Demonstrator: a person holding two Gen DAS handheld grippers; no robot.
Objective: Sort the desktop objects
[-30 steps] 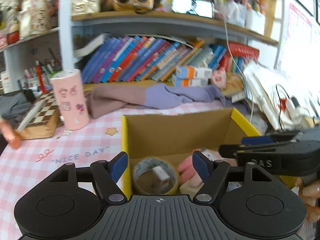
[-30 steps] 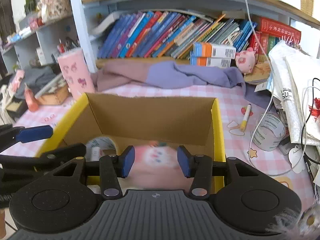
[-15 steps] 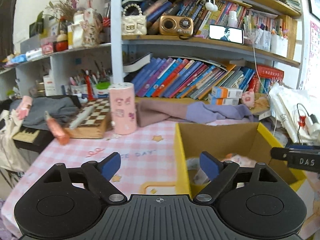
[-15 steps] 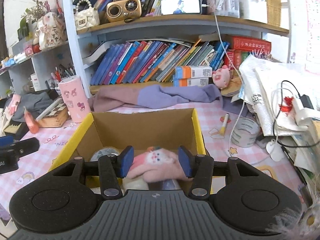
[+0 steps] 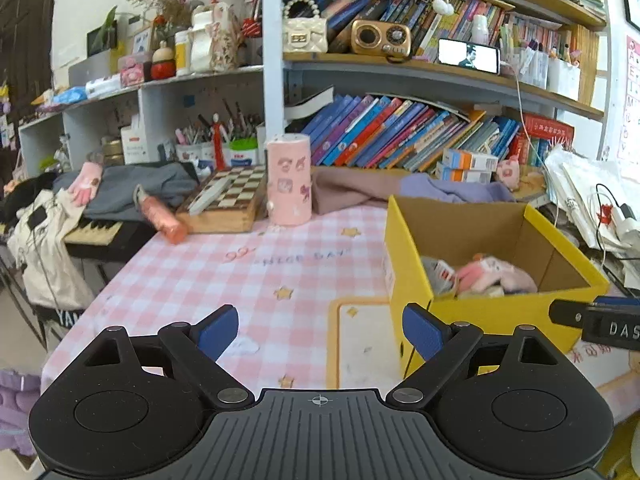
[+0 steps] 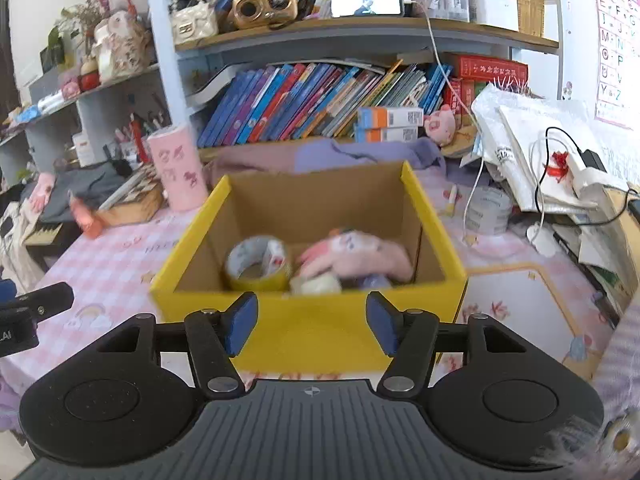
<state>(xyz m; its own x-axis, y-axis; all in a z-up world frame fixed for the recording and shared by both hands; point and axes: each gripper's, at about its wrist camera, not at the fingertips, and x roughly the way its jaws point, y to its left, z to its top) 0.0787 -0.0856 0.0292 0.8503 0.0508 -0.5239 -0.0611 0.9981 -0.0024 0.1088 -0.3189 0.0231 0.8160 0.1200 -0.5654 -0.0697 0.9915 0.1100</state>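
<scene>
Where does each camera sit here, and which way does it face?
Left wrist: on the left tool, looking over the checked tablecloth toward the shelves; jaws opening, empty; right tool's tip at right.
Right wrist: on the right tool, facing the yellow box; jaws opening, empty; left tool's tip at left.
Shared: box, pink plush, pink canister, bookshelf.

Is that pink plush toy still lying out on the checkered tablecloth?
No, the pink plush toy lies inside the yellow box, beside a tape roll.

Our left claw [image 5: 320, 330] and right claw [image 6: 312, 328] are black, ribbed, with blue pads [image 5: 218, 330], silver screws and white "DAS" lettering.
</scene>
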